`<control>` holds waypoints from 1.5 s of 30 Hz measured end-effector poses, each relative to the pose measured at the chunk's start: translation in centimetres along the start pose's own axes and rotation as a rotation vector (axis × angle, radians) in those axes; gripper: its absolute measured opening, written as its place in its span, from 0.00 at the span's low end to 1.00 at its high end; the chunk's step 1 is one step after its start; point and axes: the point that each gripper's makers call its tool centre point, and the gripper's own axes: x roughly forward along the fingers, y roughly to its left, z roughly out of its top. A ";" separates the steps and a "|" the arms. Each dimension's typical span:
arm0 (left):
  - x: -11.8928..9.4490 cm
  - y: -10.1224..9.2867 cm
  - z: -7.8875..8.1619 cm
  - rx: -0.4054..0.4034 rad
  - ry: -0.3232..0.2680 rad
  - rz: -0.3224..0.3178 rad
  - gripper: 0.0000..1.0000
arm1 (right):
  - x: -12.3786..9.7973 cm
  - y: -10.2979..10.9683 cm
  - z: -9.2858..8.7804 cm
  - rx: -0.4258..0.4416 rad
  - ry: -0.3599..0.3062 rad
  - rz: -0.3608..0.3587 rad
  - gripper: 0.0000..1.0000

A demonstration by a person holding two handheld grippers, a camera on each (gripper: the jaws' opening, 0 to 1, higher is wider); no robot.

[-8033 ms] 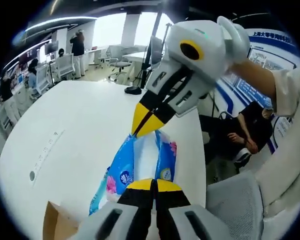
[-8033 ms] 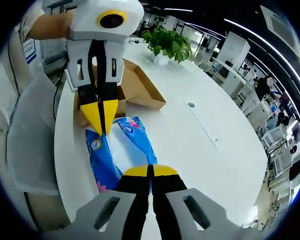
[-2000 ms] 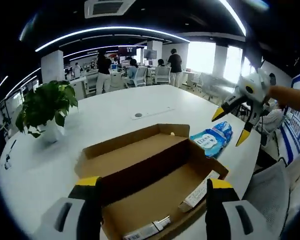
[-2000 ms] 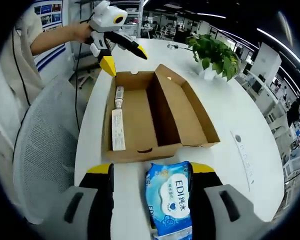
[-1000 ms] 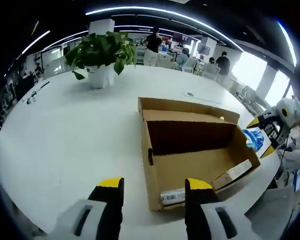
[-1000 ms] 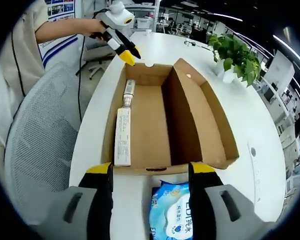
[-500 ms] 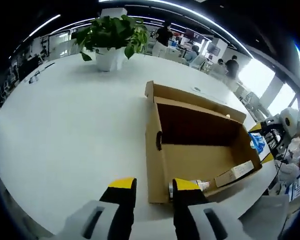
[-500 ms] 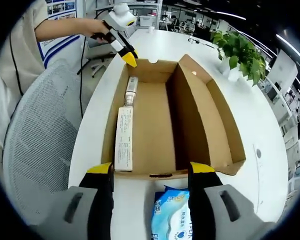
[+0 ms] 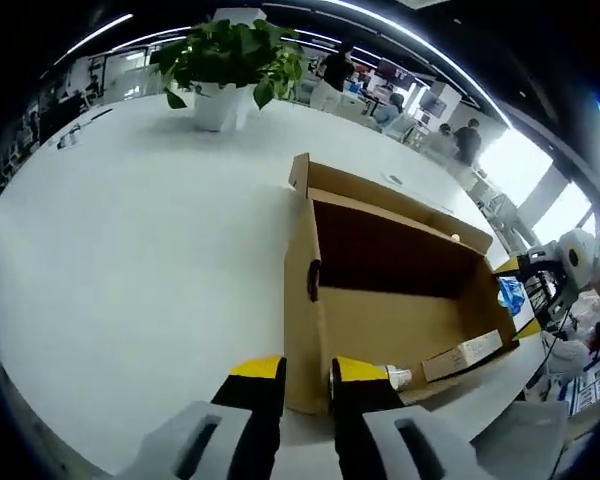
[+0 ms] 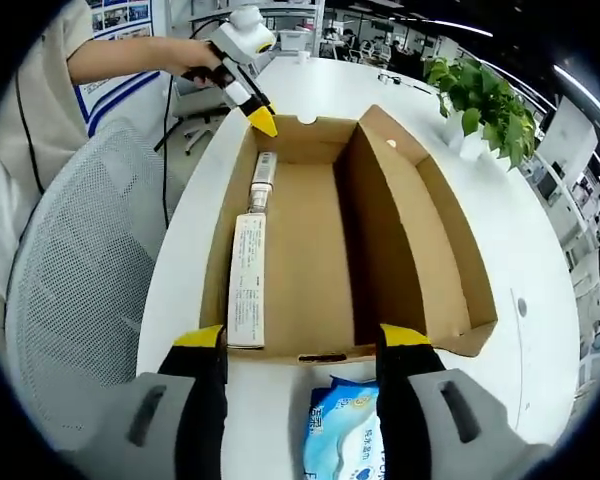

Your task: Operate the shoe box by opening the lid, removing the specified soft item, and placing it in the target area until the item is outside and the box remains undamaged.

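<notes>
Left claw (image 9: pixel 305 372) grips box (image 9: pixel 400 300) on white table (image 9: pixel 130 230).

In the right gripper view the blue wipes pack (image 10: pixel 342 432) runs off the bottom of the frame between the right claw (image 10: pixel 301 345) jaws, so its label is cut short and unreadable. The print on the long flat carton (image 10: pixel 244 277) inside the shoe box (image 10: pixel 310 215) is too small to read, same for the tube (image 10: pixel 261 181) above it. In the left gripper view the box's near wall hides most of that tube (image 9: pixel 395 375), and the left claw (image 9: pixel 305 368) sits so close to the wall I can't tell whether it touches. At the right edge the pack (image 9: pixel 508 293) is a blue sliver behind the box corner. The people (image 9: pixel 467 141) at upper right are blurred
</notes>
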 end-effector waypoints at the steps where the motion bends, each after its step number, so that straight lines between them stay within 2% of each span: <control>1: 0.0 0.0 0.0 0.000 0.000 0.000 0.17 | 0.0 0.0 0.0 0.000 0.000 0.000 0.56; 14: 0.3 -0.2 -0.2 -0.012 0.017 0.009 0.12 | -0.1 -0.2 0.1 -0.004 -0.001 -0.006 0.55; 32: 0.4 -0.1 -0.2 -0.026 0.013 0.017 0.12 | 2.1 1.2 1.3 -0.015 0.005 0.059 0.54; 39: 0.5 0.0 -0.2 -0.027 0.013 0.016 0.12 | 3.0 1.9 1.6 -0.005 0.006 0.088 0.43; 45: 0.5 0.1 -0.2 -0.034 0.008 0.015 0.12 | 4.0 2.3 1.9 -0.003 0.008 0.097 0.37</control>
